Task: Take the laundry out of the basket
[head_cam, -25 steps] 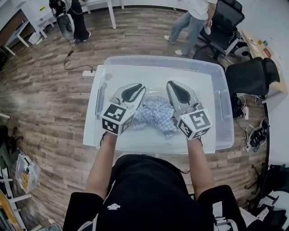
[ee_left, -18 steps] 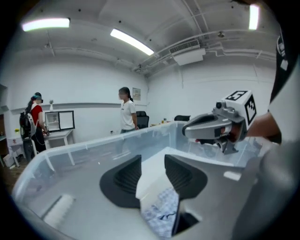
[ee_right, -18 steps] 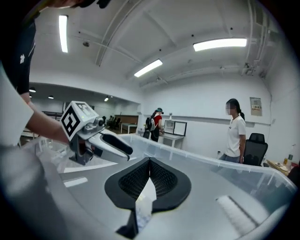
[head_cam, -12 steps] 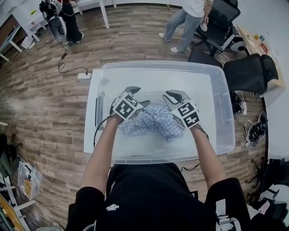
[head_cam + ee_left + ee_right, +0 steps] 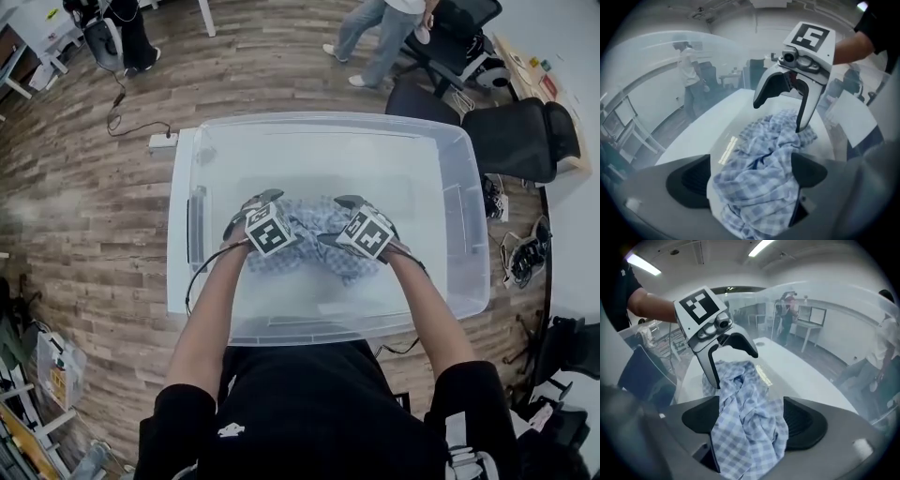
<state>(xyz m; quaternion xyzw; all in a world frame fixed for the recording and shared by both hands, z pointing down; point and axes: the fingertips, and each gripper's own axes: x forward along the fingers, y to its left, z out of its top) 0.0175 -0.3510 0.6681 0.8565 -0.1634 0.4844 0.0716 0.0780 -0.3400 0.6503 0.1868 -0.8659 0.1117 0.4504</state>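
Jaws on both grippers stand wide apart, and both pairs have just been opening. I have my left gripper (image 5: 244, 210) and right gripper (image 5: 334, 221) down inside the clear bin (image 5: 328, 120), side by side and tipped steeply down over the cloth (image 5: 307, 225).

The cloth is a crumpled blue-and-white check. It lies on the bin floor about the middle, bunched between the two grippers.

In the left gripper view a fold of it fills the gap between the pads (image 5: 689, 180), heaped loose, with the pads not pressed in on it. The right gripper view shows the same: cloth draped across the gap, the jaws spread to either side.

From each gripper view I see the other gripper just beyond, one fingertip down on the cloth's far edge.

The bin sits on a white table (image 5: 178, 234) on a wood floor (image 5: 84, 187).
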